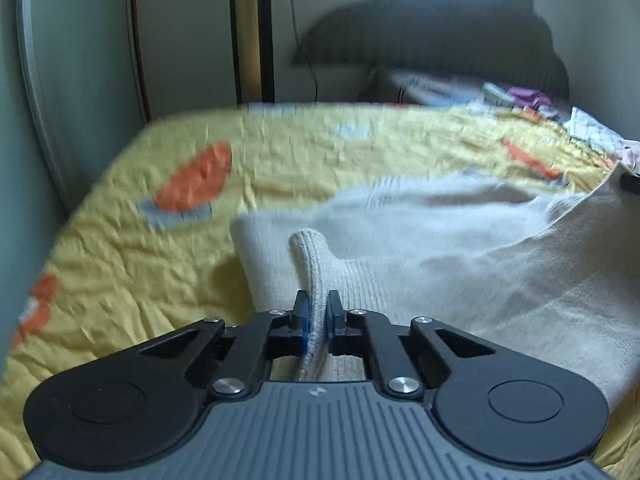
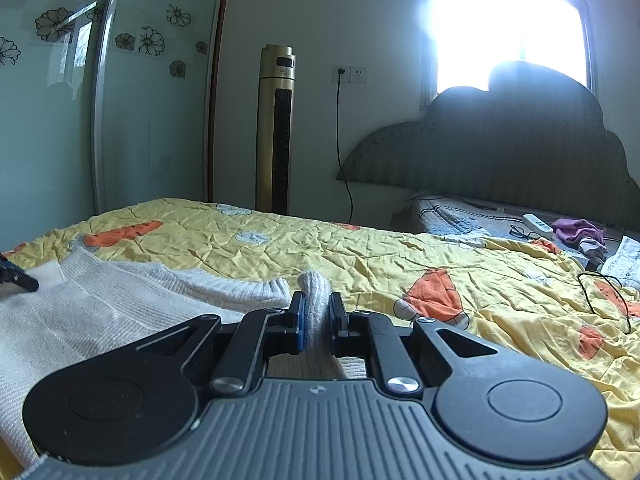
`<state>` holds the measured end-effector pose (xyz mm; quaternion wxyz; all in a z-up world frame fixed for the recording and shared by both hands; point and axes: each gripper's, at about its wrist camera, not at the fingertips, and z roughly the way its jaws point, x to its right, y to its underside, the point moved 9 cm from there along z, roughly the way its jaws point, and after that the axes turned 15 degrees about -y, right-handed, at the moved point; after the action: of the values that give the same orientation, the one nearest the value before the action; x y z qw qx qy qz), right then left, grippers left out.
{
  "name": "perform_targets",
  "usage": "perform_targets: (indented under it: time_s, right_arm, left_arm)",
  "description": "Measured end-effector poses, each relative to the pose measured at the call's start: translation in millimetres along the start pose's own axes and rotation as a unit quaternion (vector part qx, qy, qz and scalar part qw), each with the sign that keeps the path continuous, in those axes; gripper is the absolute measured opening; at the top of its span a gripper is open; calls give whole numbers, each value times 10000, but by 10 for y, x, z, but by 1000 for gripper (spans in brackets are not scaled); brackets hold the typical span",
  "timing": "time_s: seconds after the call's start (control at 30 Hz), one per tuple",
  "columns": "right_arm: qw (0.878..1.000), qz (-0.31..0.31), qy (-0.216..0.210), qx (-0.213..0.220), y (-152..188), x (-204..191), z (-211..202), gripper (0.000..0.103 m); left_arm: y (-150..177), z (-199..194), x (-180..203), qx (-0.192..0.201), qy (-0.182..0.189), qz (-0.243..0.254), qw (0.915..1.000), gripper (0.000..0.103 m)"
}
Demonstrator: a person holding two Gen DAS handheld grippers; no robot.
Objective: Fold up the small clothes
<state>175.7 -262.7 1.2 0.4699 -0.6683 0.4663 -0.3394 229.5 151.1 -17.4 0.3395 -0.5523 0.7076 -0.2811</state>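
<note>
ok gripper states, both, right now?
Left gripper: shut on the cream knit sweater.
Right gripper: shut on another pinch of the same sweater.

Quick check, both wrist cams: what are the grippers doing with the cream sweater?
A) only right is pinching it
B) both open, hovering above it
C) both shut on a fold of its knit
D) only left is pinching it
C: the left gripper and the right gripper each have cream sweater knit pinched between their fingers.

Home bedrm: bed, headboard.
</note>
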Motion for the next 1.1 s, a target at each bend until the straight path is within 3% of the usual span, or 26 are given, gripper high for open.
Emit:
perform_targets:
  time_s: [0.27, 0.6, 0.73, 0.87, 0.93, 0.97, 1.0, 1.07, 1.1]
  right_arm:
    - [9984, -403, 256, 290, -203, -9, -115, 15]
    - [9965, -532, 563, 315, -391, 229, 47, 14]
    - [9969, -442, 648, 71, -301, 377, 303, 14]
    - [9964, -435, 631, -354, -109, 453, 593, 15]
    - [9946, -465, 639, -668, 11, 477, 728, 24]
    - [9937, -465, 619, -810, 59, 478, 791, 36]
    - [9928, -467, 605, -927, 96, 471, 816, 50]
    - [9923, -536, 646, -916, 89, 415, 766, 59]
    - [9927, -587, 647, -837, 65, 360, 698, 63]
  left_arm:
    - [-430, -263, -44, 613, -164, -137, 9979, 8]
    - [-756, 139, 35, 729, -629, -134, 9953, 8]
    - [-765, 423, 152, 580, -797, -26, 9951, 8]
    - [-602, 732, 256, 194, -1011, 217, 9944, 11]
    - [-488, 817, 252, 15, -1221, 338, 9919, 13]
    - [-440, 834, 240, -60, -1290, 386, 9909, 14]
    - [-395, 827, 220, -95, -1347, 419, 9900, 17]
    - [-339, 747, 175, -74, -1489, 464, 9877, 38]
    - [-323, 707, 150, -41, -1602, 466, 9860, 62]
